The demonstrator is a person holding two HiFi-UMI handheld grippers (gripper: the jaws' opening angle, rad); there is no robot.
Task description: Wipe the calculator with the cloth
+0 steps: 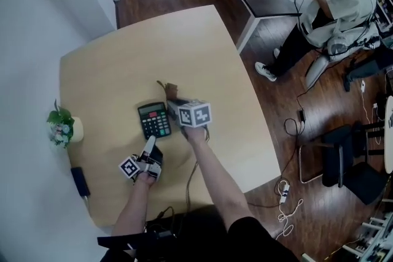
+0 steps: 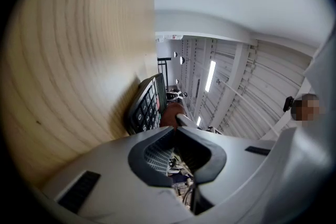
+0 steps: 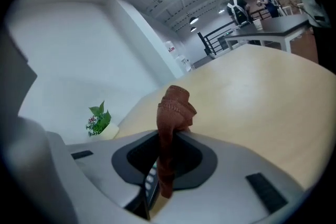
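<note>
Cloth (image 3: 176, 107) sits clamped in the right gripper's (image 3: 171, 137) 2 jaws, its bunched end free for rubbing the calculator (image 1: 154, 120), which lies flat on the table (image 1: 116, 64). The left gripper (image 2: 175, 129), jaws together and empty, points at the calculator's near edge, probably to steady it.

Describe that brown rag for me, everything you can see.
The cloth is a rust-brown, soft, woven-looking fabric with a stitched hem along one edge. It is bunched into a narrow strip and pinched between the closed jaws of the right gripper, its crumpled end sticking out past the tips. In the head view that end pokes out just beyond the far right corner of the calculator, above the pale wooden table; whether it touches either cannot be told.
</note>
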